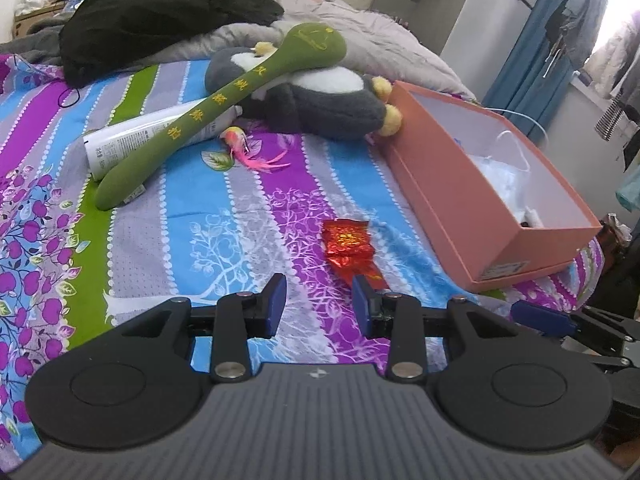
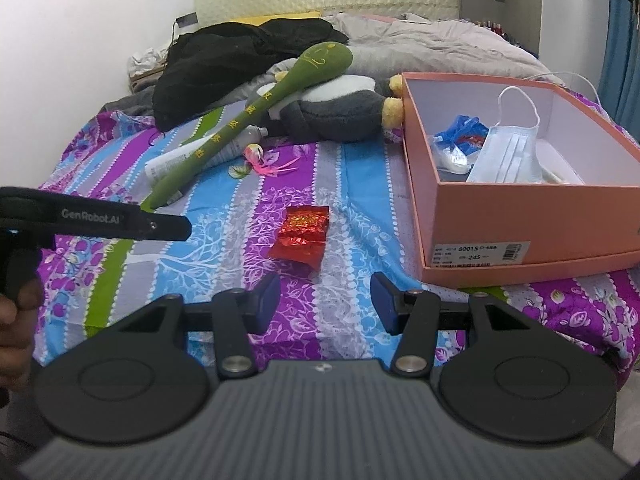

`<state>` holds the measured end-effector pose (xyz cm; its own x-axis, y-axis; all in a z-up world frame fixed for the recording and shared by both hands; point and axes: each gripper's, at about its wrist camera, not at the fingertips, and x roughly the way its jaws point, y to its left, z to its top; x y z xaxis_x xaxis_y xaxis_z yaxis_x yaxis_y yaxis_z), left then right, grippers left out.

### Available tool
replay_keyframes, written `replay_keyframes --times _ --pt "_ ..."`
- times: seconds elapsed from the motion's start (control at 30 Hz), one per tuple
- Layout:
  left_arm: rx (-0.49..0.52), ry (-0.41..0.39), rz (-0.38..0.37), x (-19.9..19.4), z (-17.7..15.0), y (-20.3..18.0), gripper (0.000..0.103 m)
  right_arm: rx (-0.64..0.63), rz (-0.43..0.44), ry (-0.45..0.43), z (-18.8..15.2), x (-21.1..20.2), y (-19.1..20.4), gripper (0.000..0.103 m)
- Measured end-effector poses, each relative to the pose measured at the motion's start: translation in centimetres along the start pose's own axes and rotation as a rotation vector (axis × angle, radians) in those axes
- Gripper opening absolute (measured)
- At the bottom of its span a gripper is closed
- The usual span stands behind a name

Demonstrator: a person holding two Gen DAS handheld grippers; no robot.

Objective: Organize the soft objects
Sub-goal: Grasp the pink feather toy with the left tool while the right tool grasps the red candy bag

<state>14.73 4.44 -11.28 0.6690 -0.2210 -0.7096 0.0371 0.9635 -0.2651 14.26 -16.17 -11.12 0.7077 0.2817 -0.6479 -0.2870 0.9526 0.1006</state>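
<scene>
A grey and white plush penguin lies on the striped bedsheet next to the orange box. A long green plush stick leans across the penguin and a white tube. A red foil packet lies just ahead of both grippers. My left gripper is open with nothing between its fingers, the packet just past its right finger. My right gripper is open and empty too, hovering over the sheet below the packet.
The box holds a face mask and blue wrappers. A small pink feathered toy lies by the tube. Black clothing and a grey quilt are heaped at the far end. A hand shows at the left edge.
</scene>
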Motion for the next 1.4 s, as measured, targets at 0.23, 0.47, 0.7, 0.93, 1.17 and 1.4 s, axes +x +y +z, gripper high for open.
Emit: replay_keyframes --times 0.23,0.47,0.7,0.93,1.17,1.4 --pt "-0.005 0.025 0.013 3.0 0.9 1.0 0.048 -0.016 0.005 0.02 0.6 2.3 0.4 0.053" --pt "-0.013 0.038 0.039 6.6 2.7 2.4 0.048 -0.038 0.005 0.046 1.4 5.5 0.7 0.053" --pt "-0.018 0.034 0.083 11.5 5.2 3.7 0.05 0.002 0.032 0.082 2.3 9.8 0.6 0.053" --pt "-0.056 -0.006 0.151 16.6 8.5 5.5 0.05 0.01 0.044 0.098 3.1 14.2 1.0 0.061" --pt "-0.111 -0.047 0.208 20.1 10.7 6.5 0.05 -0.005 0.043 0.106 3.0 16.9 1.6 0.061" --pt "-0.219 -0.118 0.245 22.1 11.7 7.1 0.05 -0.08 0.035 0.098 2.8 17.7 2.5 0.058"
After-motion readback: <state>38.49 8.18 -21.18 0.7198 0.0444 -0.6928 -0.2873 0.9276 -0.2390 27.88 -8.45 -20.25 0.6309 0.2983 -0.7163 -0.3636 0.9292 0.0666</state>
